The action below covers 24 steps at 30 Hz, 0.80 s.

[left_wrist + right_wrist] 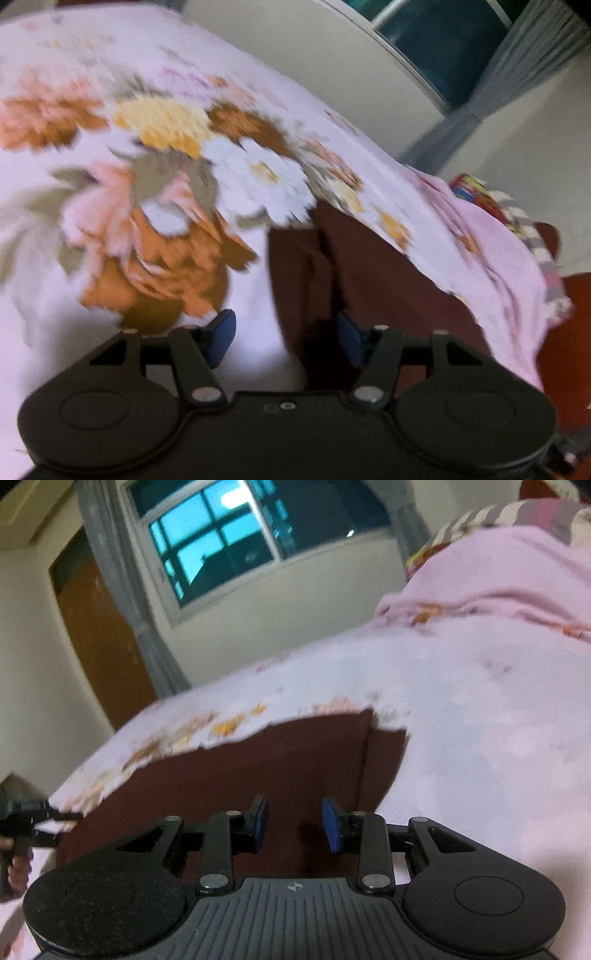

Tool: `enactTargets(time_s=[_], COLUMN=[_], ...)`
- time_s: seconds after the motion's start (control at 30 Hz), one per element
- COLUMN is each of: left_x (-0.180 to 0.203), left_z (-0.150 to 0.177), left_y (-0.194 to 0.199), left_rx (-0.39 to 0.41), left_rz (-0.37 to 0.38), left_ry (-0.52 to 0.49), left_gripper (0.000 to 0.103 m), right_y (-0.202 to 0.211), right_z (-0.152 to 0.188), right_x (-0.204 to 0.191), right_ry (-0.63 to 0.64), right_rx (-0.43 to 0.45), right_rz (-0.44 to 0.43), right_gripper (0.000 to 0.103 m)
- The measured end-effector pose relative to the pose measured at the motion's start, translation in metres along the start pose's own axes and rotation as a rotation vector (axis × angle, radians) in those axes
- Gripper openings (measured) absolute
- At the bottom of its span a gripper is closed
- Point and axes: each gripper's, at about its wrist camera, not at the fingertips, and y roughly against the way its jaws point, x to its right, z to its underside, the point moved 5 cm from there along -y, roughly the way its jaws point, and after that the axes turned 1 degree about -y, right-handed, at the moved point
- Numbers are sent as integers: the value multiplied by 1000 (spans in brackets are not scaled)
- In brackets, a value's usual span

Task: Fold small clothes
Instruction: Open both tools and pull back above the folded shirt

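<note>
Maroon garment [258,768] edge lies between right claw [293,825] pads.

Maroon garment [258,771] on floral bedsheet [480,709], between parted right gripper [294,824] fingers [331,825].

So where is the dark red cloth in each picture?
Left wrist view: the dark red cloth lies centre to lower right, reaching down between the fingers.
Right wrist view: the dark red cloth lies lower centre, just ahead of the fingers.
Shared landmark: the flowered pink bedsheet under it.
</note>
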Motion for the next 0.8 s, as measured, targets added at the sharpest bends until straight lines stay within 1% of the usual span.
enactTargets(time_s=[0.03, 0.07, 0.13, 0.17, 0.2, 0.27, 0.37, 0.47, 0.53, 0.7, 0.77, 0.8], left_x=[-2, -2, 3, 7, 12, 22, 29, 33, 33, 30, 30, 29], left_z=[-2, -5, -8, -7, -5, 4, 12, 18, 21, 25, 27, 28], left_y=[-1, -2, -9, -12, -17, -21, -18, -13, -11, -6, -4, -3], left_rx=[9, 18, 1, -13, -30, -71, -74, -66, -57, -51, -51, -58], left_rz=[-19, -18, -25, -43, -76, -144, -198, -245, -270, -293, -317, -345], left_ry=[15, 32, 34, 6, -33, -152, -243, -322, -359, -392, -422, -439], left_gripper=[58, 58, 58, 58, 58, 60, 62, 62, 62, 63, 62, 62], right_y=[1, 0, -3, -4, -4, -1, 2, 1, 1, 2, 3, 5], right_z=[-1, -1, 3, 5, 6, 9, 12, 14, 14, 16, 16, 15], right_x=[0, 0, -1, -2, -1, 2, 7, 7, 7, 9, 11, 11], right_ry=[-7, -12, -10, -3, -4, -22, -44, -33, -34, -44, -52, -57], right_rx=[4, -9, -28, -36, -38, -36, -37, -44, -44, -43, -43, -35], right_rz=[0, -5, 6, 7, 13, 21, 20, 26, 24, 34, 40, 46], right_gripper=[33, 33, 33, 33, 33, 33, 33, 33, 33, 33, 33, 33])
